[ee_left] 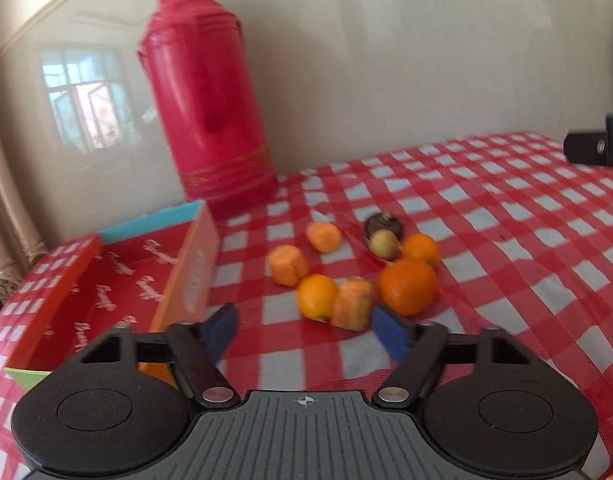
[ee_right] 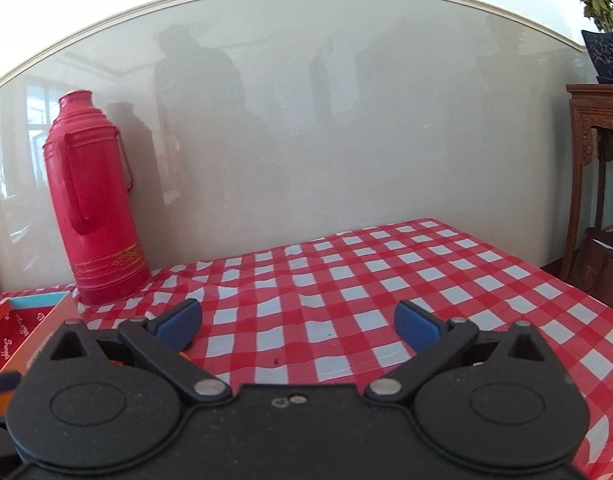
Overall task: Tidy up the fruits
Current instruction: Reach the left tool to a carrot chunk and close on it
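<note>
A small heap of fruit lies on the red checked cloth (ee_left: 506, 208) in the left wrist view: a large orange (ee_left: 408, 286), two smaller oranges (ee_left: 317, 295) (ee_left: 421, 249), several pale orange chunks (ee_left: 288, 265) (ee_left: 324, 236) (ee_left: 352, 308), a yellowish round fruit (ee_left: 383, 243) and a dark one (ee_left: 383, 224). An open red box (ee_left: 118, 280) stands to the left of the heap. My left gripper (ee_left: 304, 332) is open just short of the heap, nothing between its blue pads. My right gripper (ee_right: 298, 322) hangs open over bare cloth; the box corner (ee_right: 38, 320) shows at its left.
A tall red thermos (ee_left: 208, 96) (ee_right: 94, 200) stands against the glossy wall behind the box. A dark wooden stand (ee_right: 594, 160) with a potted plant (ee_right: 600, 28) and a brown bag (ee_right: 604, 268) sits past the table's right edge. A black device part (ee_left: 596, 144) shows at the right.
</note>
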The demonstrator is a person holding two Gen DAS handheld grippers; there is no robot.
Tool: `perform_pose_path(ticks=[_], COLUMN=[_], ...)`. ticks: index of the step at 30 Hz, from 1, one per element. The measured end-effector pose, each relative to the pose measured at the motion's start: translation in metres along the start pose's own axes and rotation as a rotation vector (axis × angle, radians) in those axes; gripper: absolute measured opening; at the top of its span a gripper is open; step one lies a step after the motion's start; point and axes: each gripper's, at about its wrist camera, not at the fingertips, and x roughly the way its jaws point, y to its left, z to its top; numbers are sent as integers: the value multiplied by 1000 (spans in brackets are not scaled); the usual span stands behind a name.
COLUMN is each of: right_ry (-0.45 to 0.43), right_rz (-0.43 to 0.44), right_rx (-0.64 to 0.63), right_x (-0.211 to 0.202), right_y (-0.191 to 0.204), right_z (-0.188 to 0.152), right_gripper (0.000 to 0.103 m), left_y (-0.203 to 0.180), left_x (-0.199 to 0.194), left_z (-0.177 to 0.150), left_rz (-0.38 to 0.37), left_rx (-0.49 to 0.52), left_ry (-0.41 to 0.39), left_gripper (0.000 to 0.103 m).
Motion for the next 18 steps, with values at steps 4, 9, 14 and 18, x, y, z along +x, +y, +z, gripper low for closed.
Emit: perform_pose_path(ticks=[4, 9, 14, 18], right_ry=[16, 15, 15, 12], right_rz=[9, 19, 25, 14], right_rx=[33, 34, 42, 41], right_x=[2, 2, 2, 1], right_y=[-9, -13, -15, -16], right_z=[0, 0, 0, -1], right_gripper=[97, 97, 97, 97], left_y=[-12, -18, -23, -25], left_x=[10, 26, 34, 39], left_z=[2, 1, 2, 5], left_rz=[-13, -44, -42, -41], left_rx=[15, 8, 12, 15], left_ry=[16, 74, 80, 78], left_gripper=[63, 34, 32, 32])
